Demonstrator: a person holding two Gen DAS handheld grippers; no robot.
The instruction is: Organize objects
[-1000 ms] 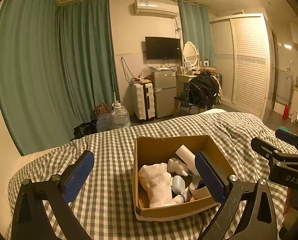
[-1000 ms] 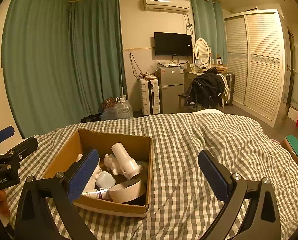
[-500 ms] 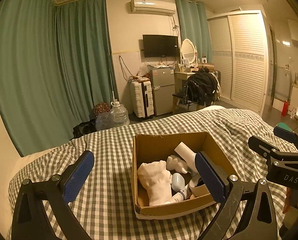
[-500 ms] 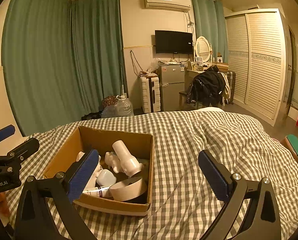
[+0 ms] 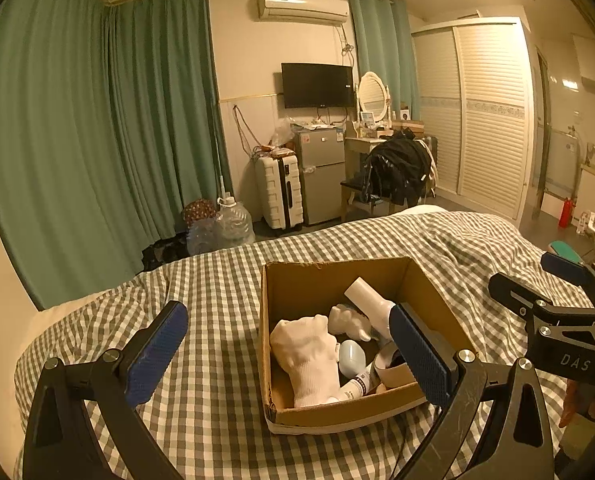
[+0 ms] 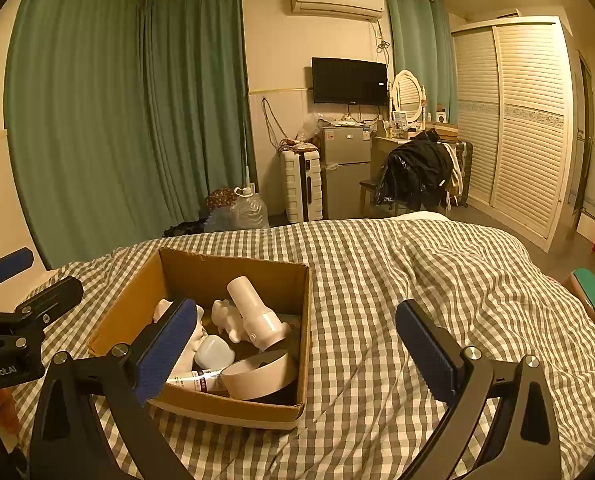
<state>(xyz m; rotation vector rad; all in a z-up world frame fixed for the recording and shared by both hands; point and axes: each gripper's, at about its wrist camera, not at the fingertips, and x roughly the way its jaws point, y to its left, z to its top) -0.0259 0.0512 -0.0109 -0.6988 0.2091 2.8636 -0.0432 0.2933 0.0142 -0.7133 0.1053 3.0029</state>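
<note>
An open cardboard box (image 5: 321, 276) sits on the checked bed; it also shows in the right wrist view (image 6: 217, 268). Inside lie a white sock (image 5: 307, 354), a white figurine (image 5: 347, 320), a white bottle (image 5: 371, 300), a pale blue oval case (image 5: 351, 352), a tube (image 5: 357, 384) and a tape roll (image 6: 257, 374). My left gripper (image 5: 293, 354) is open and empty, held just above the box's near side. My right gripper (image 6: 297, 354) is open and empty, to the right of the box over its right wall.
The checked bedcover (image 6: 437, 280) spreads rumpled to the right of the box. Beyond the bed stand green curtains (image 5: 97, 140), water jugs (image 5: 233, 222), a white suitcase (image 5: 281, 192), a small fridge (image 5: 323, 176), and a chair with a black jacket (image 5: 397, 172).
Both views have drifted slightly closer and lower toward the box. Nothing in the box has moved, and both grippers remain open.
</note>
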